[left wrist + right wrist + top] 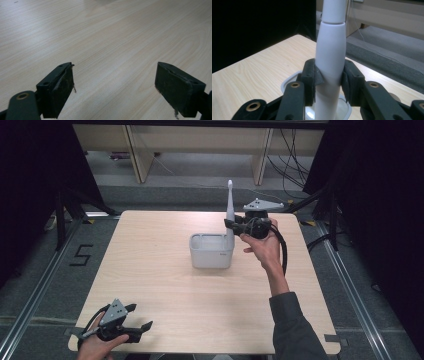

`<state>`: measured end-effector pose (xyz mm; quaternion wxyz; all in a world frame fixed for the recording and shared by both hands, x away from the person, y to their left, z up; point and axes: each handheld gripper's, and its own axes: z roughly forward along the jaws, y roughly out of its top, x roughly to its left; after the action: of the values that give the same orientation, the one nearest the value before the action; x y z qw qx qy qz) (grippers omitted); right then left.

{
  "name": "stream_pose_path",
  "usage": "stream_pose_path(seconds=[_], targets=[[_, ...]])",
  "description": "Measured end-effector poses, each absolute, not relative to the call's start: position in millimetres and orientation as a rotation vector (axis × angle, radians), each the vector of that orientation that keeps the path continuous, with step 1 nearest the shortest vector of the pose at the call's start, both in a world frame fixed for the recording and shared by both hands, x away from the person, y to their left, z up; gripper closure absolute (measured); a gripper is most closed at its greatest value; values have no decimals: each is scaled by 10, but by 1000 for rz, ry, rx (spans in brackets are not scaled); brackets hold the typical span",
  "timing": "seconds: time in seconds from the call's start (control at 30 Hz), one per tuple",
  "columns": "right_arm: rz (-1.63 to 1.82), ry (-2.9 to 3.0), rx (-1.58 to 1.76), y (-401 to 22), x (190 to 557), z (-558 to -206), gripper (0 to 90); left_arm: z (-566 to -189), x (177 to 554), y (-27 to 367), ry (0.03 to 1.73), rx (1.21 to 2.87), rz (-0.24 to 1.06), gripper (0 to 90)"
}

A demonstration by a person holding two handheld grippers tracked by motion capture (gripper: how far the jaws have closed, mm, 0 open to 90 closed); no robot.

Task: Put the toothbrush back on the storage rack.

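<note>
A white electric toothbrush point(230, 205) stands upright with its lower end inside a grey-white rectangular holder point(211, 251) at the table's middle. My right gripper point(231, 225) is shut on the toothbrush's thick handle point(329, 62), both pads pressing its sides, above the holder's rim point(287, 82). My left gripper point(139, 317) rests open at the near left corner of the table, held by a hand. Between its black jaws lies bare wood point(115, 75) and nothing else.
The light wooden table point(165, 285) has rounded corners. Beyond its far edge are a grey floor, wooden furniture legs point(137, 155) and loose cables point(292, 160). Dark curtains flank both sides. A black cable point(284, 252) trails from the right gripper.
</note>
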<state>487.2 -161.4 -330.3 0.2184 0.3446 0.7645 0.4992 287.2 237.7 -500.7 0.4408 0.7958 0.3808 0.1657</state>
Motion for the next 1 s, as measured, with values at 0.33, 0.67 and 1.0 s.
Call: stream_pose_path(seconds=[0.33, 0.67, 1.0], targets=[[1386, 2093, 988, -1639, 4970, -3351, 666, -5003, 2875, 2385, 943, 1984, 415, 148], [1376, 2085, 1030, -1573, 5063, -3398, 666, -4997, 2870, 2385, 947, 1986, 420, 148], [1359, 2093, 1029, -1533, 5129, -3485, 666, -4996, 2870, 2384, 945, 1987, 419, 148]])
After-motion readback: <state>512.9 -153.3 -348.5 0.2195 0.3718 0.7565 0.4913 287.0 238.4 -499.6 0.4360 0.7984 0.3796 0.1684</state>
